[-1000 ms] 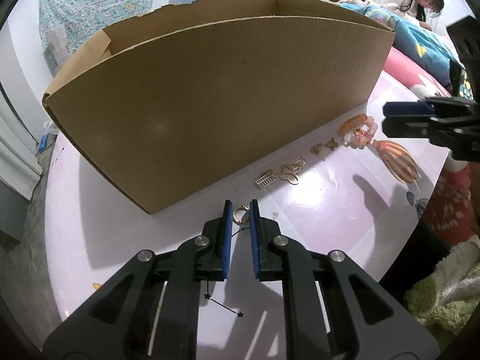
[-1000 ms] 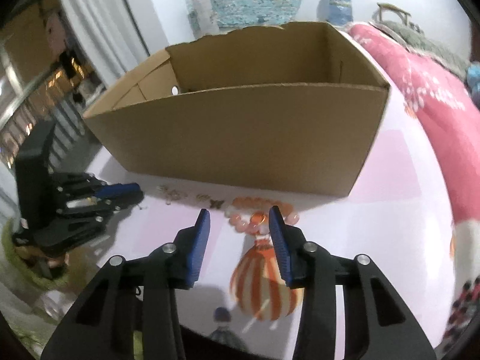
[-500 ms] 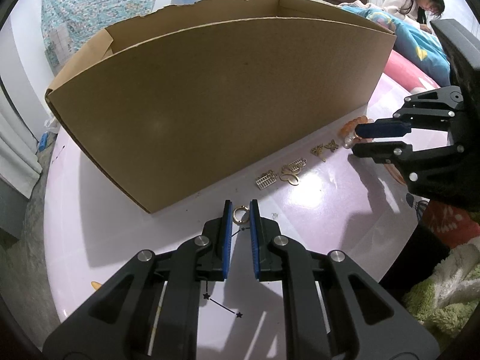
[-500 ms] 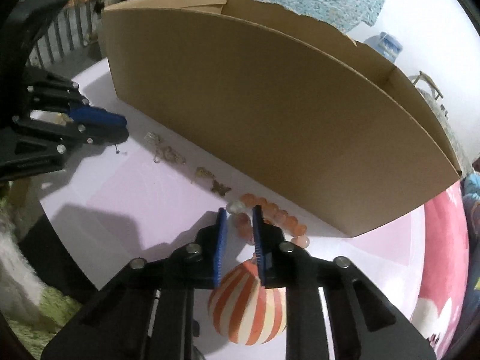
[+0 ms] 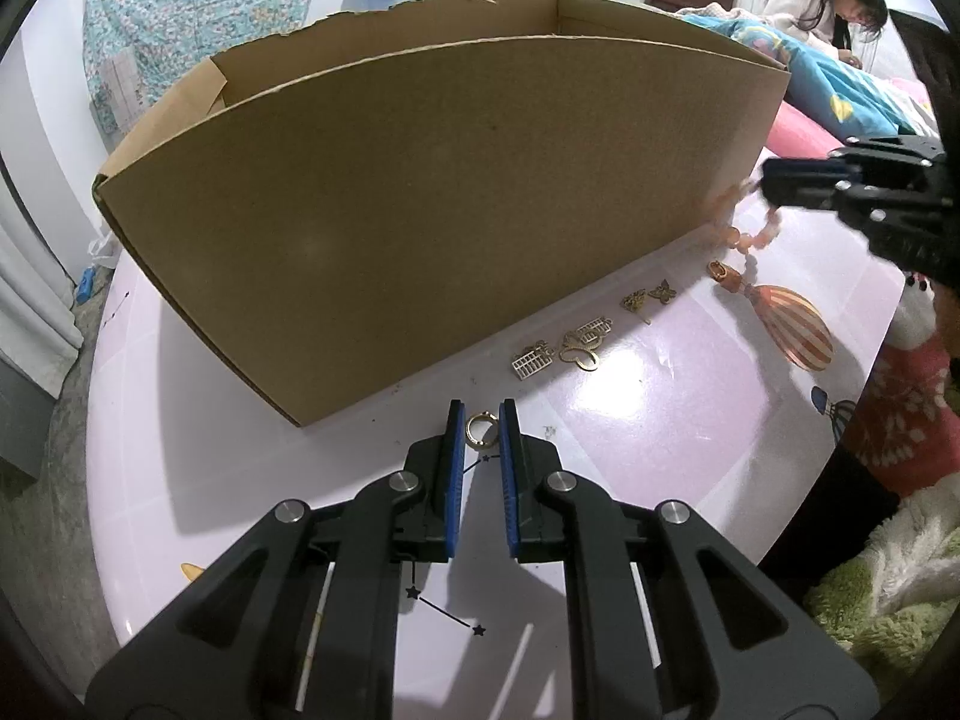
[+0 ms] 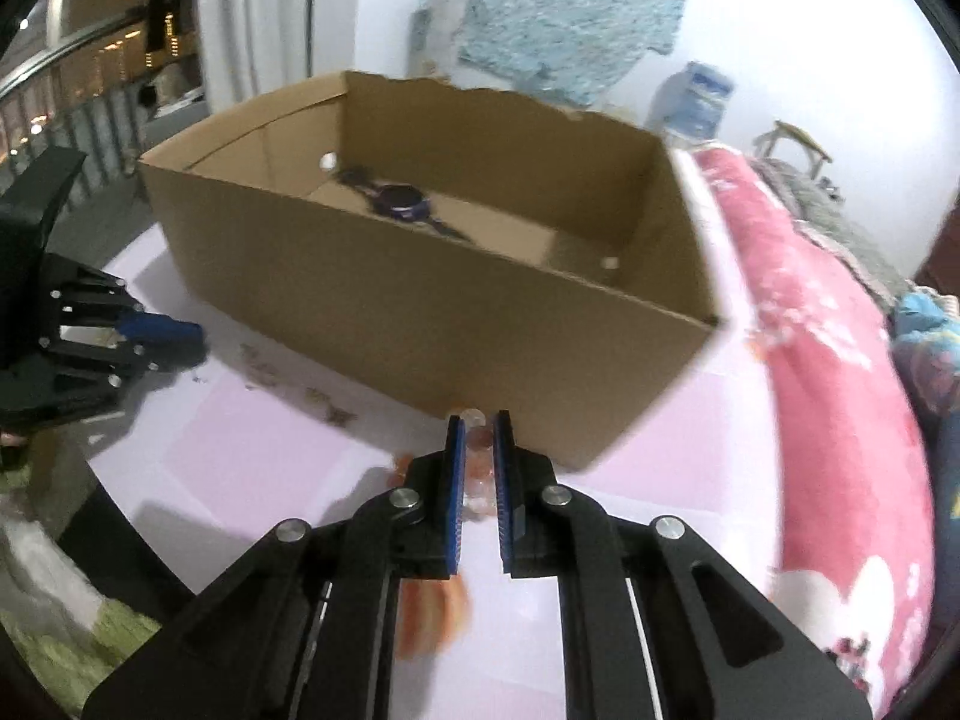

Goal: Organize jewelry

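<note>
Bead bracelet [image 5: 744,228] hangs clamped in your right gripper [image 6: 478,438], whose jaws have just closed on it, its striped pendant [image 5: 795,330] on the pink bench [image 5: 630,414] beside the cardboard box [image 5: 420,210]. Your left gripper [image 5: 482,427] jaws pinch a gold ring [image 5: 480,423]. Gold charms [image 5: 564,351] lie between.

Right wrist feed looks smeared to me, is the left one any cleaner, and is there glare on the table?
Right wrist view: motion-blurred, brown cardboard box edges and small charms smeared. Left wrist view: sharp on the gold ring and gold charms; a bright glare patch on the glossy pink table; strong fisheye bending throughout.
</note>
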The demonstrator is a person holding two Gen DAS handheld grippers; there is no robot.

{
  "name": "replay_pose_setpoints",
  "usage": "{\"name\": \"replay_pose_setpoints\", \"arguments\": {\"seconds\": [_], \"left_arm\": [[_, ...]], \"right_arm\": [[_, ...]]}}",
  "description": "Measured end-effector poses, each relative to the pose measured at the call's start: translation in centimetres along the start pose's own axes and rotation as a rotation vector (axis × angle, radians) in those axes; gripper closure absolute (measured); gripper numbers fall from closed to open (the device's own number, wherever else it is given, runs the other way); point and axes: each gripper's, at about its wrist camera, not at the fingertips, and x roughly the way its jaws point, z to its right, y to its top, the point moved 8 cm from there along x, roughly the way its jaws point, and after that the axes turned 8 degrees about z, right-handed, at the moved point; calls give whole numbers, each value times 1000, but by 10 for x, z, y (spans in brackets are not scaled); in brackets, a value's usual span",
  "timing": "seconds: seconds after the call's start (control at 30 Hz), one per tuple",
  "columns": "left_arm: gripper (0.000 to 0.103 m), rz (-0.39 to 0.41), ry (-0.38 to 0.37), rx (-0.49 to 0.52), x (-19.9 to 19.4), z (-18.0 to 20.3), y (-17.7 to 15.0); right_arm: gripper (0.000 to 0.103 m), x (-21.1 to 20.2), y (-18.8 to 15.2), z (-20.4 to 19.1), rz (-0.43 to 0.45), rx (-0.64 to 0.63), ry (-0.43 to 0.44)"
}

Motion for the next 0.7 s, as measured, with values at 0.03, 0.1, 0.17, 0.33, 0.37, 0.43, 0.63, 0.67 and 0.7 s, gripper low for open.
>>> {"name": "replay_pose_setpoints", "arguments": {"seconds": [0.03, 0.1, 0.17, 0.33, 0.37, 0.43, 0.63, 0.67, 0.7], "left_arm": [[93, 0, -1, 0, 0, 0, 0], [93, 1, -1, 2, -1, 0, 1], [93, 2, -1, 2, -1, 0, 1], [93, 1, -1, 3, -1, 0, 1], [93, 1, -1, 3, -1, 0, 1], [93, 1, -2, 0, -2, 0, 1], [93, 3, -2, 0, -2, 0, 2], [93, 3, -2, -2, -2, 1, 3], [93, 3, -2, -2, -1, 1, 3]], "right_arm": [[94, -3, -3, 5, -4, -3, -13], [94, -8, -12, 8, -24, -7, -13], [94, -11, -29, -1, -56, -33, 6], [93, -7, -48, -30, -122, -131, 62], [93, -6, -53, -35, -143, -144, 75], [93, -11, -60, -34, -164, -152, 102], [78, -18, -36, -18, -101, 48, 198], [78, -15, -32, -17, -91, 80, 205], [78, -10, -26, -15, -82, 110, 211]]}}
